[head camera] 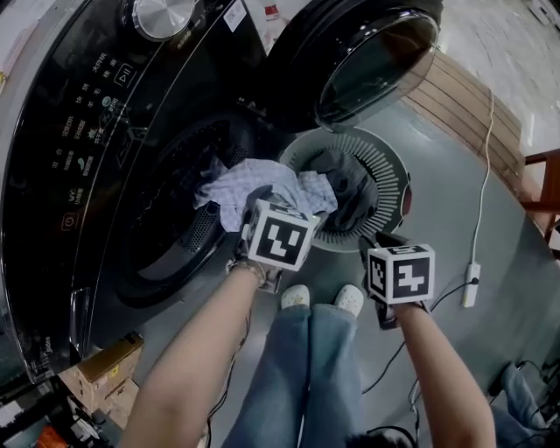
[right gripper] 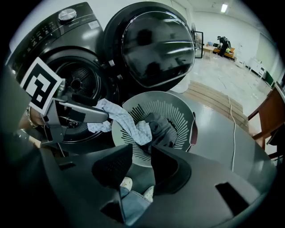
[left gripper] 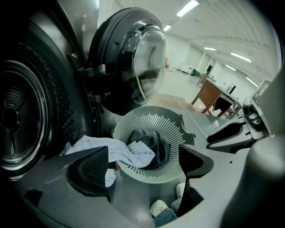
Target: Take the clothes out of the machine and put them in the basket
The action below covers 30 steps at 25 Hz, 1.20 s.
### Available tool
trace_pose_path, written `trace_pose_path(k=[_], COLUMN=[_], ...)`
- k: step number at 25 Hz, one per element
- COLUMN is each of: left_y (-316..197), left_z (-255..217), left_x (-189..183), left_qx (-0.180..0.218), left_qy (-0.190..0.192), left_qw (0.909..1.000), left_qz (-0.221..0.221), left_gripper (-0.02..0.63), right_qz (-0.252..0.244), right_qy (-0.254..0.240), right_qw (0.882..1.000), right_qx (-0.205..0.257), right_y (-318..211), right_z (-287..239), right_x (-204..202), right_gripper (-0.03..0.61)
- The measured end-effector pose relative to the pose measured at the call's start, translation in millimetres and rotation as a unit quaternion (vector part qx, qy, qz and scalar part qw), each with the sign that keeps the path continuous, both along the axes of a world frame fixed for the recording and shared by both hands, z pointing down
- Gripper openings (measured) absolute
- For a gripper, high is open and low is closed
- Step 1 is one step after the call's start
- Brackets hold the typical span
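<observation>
Cloth (left gripper: 116,149) just beyond left claw (left gripper: 143,156)

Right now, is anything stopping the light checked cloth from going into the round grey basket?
Nothing visible does. The light blue checked cloth already drapes over the rim of the round grey slatted plastic basket, one end inside with the dark clothes.

Dim dark foreground, bright ceiling strip lights (left gripper: 187,7), fisheye-warped edges, blurred near parts

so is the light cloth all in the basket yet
Half in: the cloth lies over the basket rim, one end inside, the other toward the drum.
</observation>
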<state>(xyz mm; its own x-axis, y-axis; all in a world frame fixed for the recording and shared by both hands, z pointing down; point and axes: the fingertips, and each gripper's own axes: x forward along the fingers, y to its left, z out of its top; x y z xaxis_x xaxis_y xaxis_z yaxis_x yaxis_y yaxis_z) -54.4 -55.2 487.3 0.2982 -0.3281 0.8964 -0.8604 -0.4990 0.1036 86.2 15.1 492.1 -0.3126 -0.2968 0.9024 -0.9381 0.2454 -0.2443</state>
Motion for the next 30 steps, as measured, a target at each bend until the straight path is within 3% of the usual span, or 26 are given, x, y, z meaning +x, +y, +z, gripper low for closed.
trace_pose_path(k=[5,15,24,30], left_y=[-4,-29,-45,-50], left_z=[7,41,95,111], left_x=[-58,-167,-180,-180], left_qx=[0.028,0.033,0.012,0.023], left_qy=[-0.054,-0.150,-0.172,-0.202], left_qw=[0.9981,0.9881,0.9849,0.9790], left_qz=[0.001,-0.010,0.004,0.007], left_gripper=[0.490,0.511,0.509,0.491], right_qz=[-0.012,-0.036,-0.049,-0.045], right_qy=[-0.004,-0.023,-0.023,-0.021], right_qw=[1.000,0.999,0.998,0.998], right_qx=[-0.010,-0.008,-0.014,-0.027], right_y=[3,-14,-18,-14], right_z=[14,33,67,84], right_x=[-18,-68,-74,-67], right_gripper=[0.130,0.129,0.129,0.126])
